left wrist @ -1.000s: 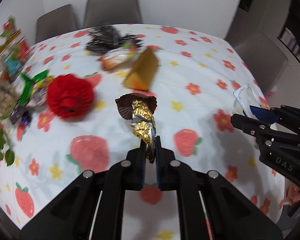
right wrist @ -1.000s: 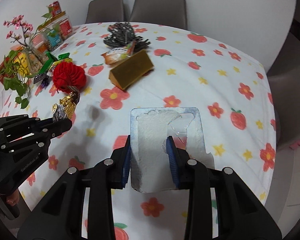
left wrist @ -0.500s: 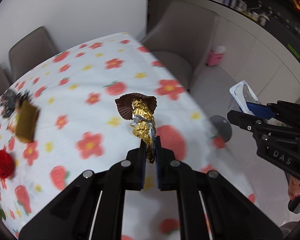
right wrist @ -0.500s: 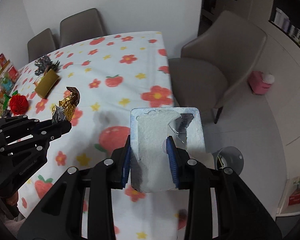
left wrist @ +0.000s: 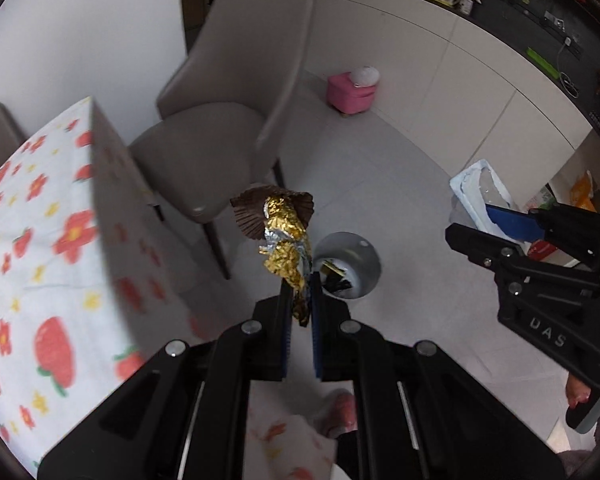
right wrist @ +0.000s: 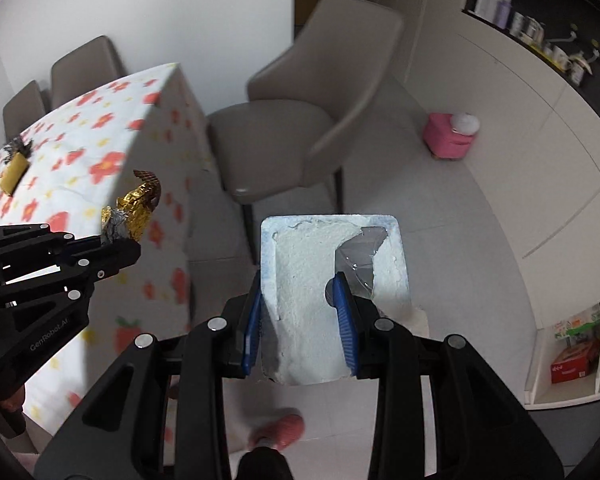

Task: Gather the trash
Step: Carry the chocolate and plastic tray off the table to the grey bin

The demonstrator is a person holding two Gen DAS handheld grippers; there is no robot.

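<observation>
My left gripper (left wrist: 300, 292) is shut on a crumpled gold foil wrapper (left wrist: 286, 240) with a brown paper cup at its top. It hangs in the air off the table edge, above a round grey bin (left wrist: 348, 264) on the floor that holds dark trash. My right gripper (right wrist: 300, 304) is shut on a torn white blister pack (right wrist: 316, 280). The pack (left wrist: 480, 192) and right gripper (left wrist: 496, 228) show at the right of the left wrist view. The left gripper (right wrist: 128, 248) and wrapper (right wrist: 134, 212) show at the left of the right wrist view.
The table with the strawberry cloth (left wrist: 28, 240) lies to the left, with a gold box (right wrist: 14, 168) on it. A grey chair (left wrist: 228, 120) stands beside it. A pink stool (left wrist: 352, 88) sits by white cabinets. A pink slipper (right wrist: 280, 430) is below.
Both grippers have swung right, away from the table and out over the floor. The grey bin has come into view under the left gripper. Both still hold their trash.
</observation>
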